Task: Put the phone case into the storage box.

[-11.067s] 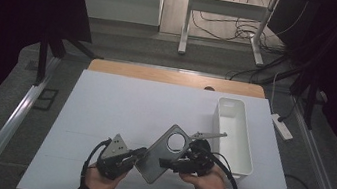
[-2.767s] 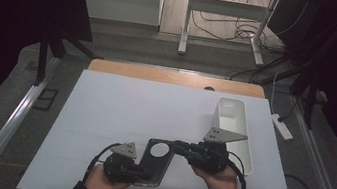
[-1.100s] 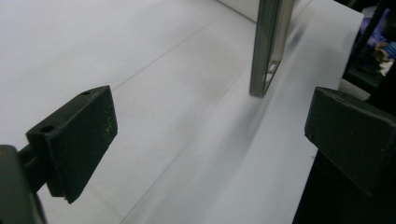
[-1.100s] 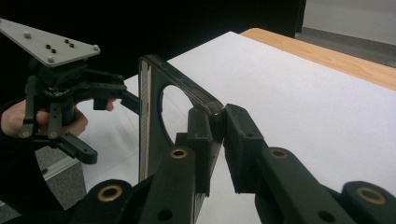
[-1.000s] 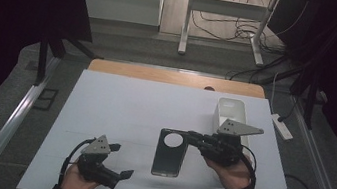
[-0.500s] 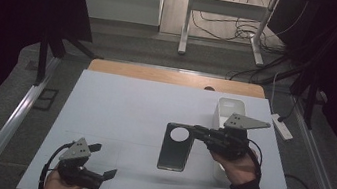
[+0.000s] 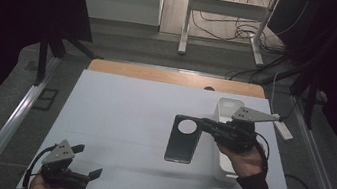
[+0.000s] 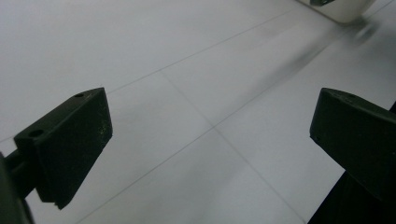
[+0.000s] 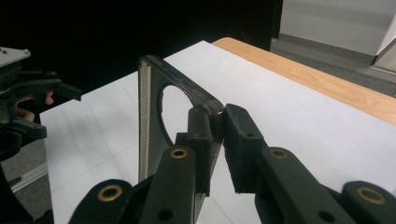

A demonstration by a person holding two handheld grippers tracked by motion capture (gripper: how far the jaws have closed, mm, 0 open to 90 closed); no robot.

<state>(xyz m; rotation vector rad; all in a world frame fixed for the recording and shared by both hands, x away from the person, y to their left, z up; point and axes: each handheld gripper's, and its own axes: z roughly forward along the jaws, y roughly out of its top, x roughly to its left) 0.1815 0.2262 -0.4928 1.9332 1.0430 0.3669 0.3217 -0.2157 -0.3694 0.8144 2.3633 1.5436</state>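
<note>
A dark phone case (image 7: 183, 139) with a round camera hole hangs above the white table mat (image 7: 124, 108), tilted with the hole end uppermost. My right gripper (image 7: 205, 125) is shut on its upper right edge. In the right gripper view the two pads clamp the thin rim of the case (image 9: 145, 121) at the gripper (image 9: 218, 130). My left gripper (image 7: 89, 160) sits low at the front left corner of the mat, open with nothing between its fingers. Its jaws stand wide apart over bare mat in the left gripper view (image 8: 212, 135).
A white rectangular bin (image 7: 224, 104) stands at the right of the mat, partly behind the right hand; its corner shows as the bin (image 8: 345, 9). A wooden strip (image 7: 174, 77) borders the far edge. A power strip (image 7: 283, 129) lies to the right.
The right gripper has carried the case rightward and a little up, nearer the bin. The left gripper has drawn back toward the front left corner, staying open.
</note>
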